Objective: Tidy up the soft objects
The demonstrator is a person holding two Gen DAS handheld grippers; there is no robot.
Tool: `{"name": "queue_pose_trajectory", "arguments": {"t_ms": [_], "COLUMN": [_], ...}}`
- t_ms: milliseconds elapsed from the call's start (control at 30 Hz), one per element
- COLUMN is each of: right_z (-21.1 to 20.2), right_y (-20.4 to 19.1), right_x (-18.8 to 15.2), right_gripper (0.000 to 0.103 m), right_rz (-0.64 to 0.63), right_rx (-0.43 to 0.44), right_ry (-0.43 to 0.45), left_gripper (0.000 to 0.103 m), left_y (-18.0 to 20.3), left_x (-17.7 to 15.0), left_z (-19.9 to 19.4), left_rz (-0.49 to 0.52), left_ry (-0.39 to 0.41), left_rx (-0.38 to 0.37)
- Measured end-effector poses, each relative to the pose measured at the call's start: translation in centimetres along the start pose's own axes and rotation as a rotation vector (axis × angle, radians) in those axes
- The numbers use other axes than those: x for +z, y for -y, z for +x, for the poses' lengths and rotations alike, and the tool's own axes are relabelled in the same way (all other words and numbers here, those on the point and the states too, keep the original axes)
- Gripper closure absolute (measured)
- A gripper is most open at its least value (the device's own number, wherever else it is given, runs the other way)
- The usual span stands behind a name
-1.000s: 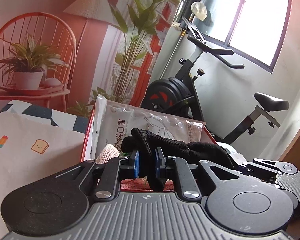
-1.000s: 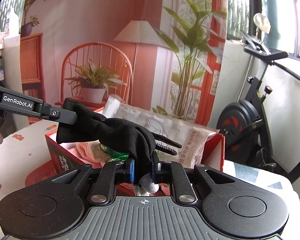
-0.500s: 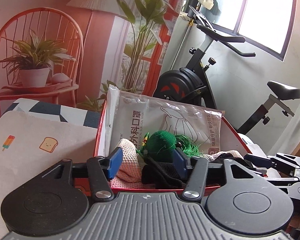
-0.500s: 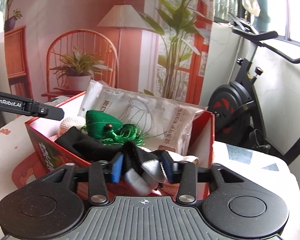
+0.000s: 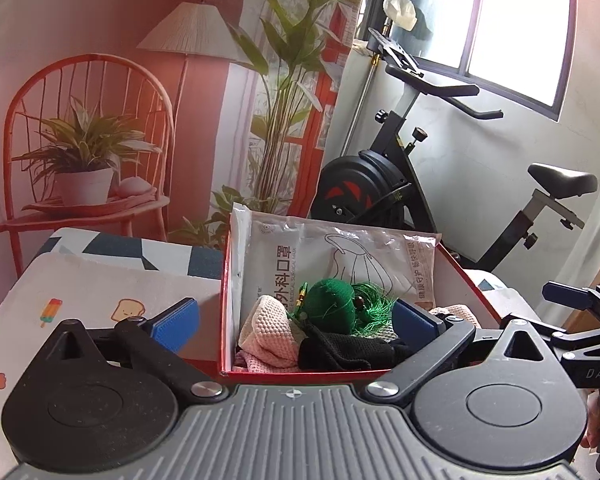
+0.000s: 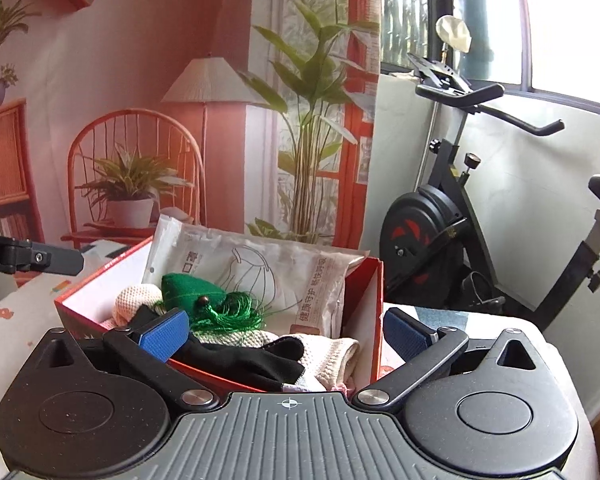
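Note:
A red box (image 5: 224,280) (image 6: 374,320) stands on the table and holds soft things. A black glove (image 5: 340,352) (image 6: 252,360) lies on top at the front, free of both grippers. Behind it are a green tasselled pouch (image 5: 332,300) (image 6: 196,292), pink knitted cloth (image 5: 264,328) (image 6: 134,298) and a face-mask packet (image 5: 340,256) (image 6: 260,268). My left gripper (image 5: 296,322) is open and empty in front of the box. My right gripper (image 6: 286,330) is open and empty, its jaws wide over the box's near edge.
The table wears a white cloth with small cartoon prints (image 5: 80,300). An exercise bike (image 5: 400,176) (image 6: 440,220) stands behind the table by the window. A backdrop with a chair, plant and lamp (image 5: 88,152) fills the back left.
Both grippers held the black glove stretched between them a second ago. They opened and let it drop into the box, then drew back with jaws wider.

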State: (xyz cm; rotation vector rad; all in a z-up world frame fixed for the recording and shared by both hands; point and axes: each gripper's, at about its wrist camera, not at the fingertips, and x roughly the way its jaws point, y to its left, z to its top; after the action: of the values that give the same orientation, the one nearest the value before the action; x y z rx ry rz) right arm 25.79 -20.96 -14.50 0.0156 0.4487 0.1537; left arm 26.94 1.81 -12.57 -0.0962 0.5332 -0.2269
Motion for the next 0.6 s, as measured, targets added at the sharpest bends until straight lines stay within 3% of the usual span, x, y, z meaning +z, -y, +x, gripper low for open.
{"name": "queue_pose_trajectory", "arguments": {"t_ms": [433,600], "right_z": [-7.1,-10.6], "right_y": [-3.2,-4.6], "right_x": [2.8,3.4], "right_gripper": [0.0,0.0], "right_rz": [0.074,0.093], "right_rx": [-0.01,-0.008], "right_ry": [0.079,0.112], "left_gripper": [0.0,0.0], "left_y": [1.5,2.5], "left_x": [1.6,1.5], "left_z": [-7.7,-12.0], "left_rz": [0.028,0.057], "left_ry": [0.035,0.074], "left_rx": [0.092,0.083]}}
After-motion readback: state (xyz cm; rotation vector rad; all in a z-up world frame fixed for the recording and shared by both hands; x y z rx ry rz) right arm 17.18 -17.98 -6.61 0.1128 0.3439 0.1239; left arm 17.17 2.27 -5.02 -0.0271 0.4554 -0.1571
